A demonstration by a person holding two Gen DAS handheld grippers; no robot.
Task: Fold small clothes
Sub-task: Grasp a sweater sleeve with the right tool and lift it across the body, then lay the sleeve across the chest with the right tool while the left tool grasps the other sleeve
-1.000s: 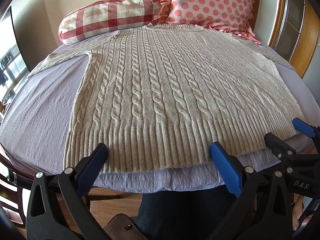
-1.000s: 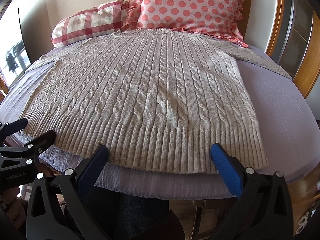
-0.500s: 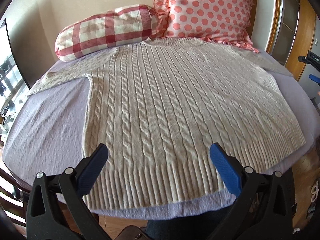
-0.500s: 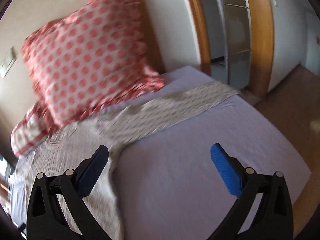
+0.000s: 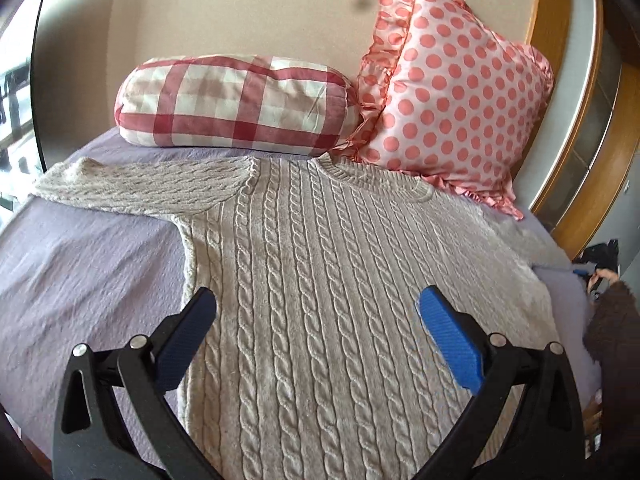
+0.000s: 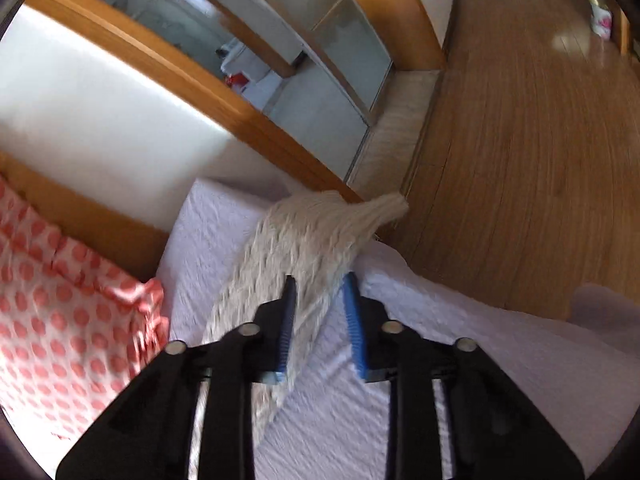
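The left gripper (image 5: 316,332) is held with its 2 blue-padded fingers (image 5: 448,340) spread wide apart, nothing between them, raised above the middle of the bed and pointed toward the headboard edge. The right gripper (image 6: 320,312) is seen with its fingers (image 6: 354,320) drawn close together, a narrow gap left between them, in which knitted fabric is pinched; it is pointed toward the right edge of the bed, near the head-end corner. In the left wrist view, the right hand (image 5: 600,280) is seen at the right edge of the bed, a dark fuzzy cuff (image 5: 612,320) worn at the wrist.
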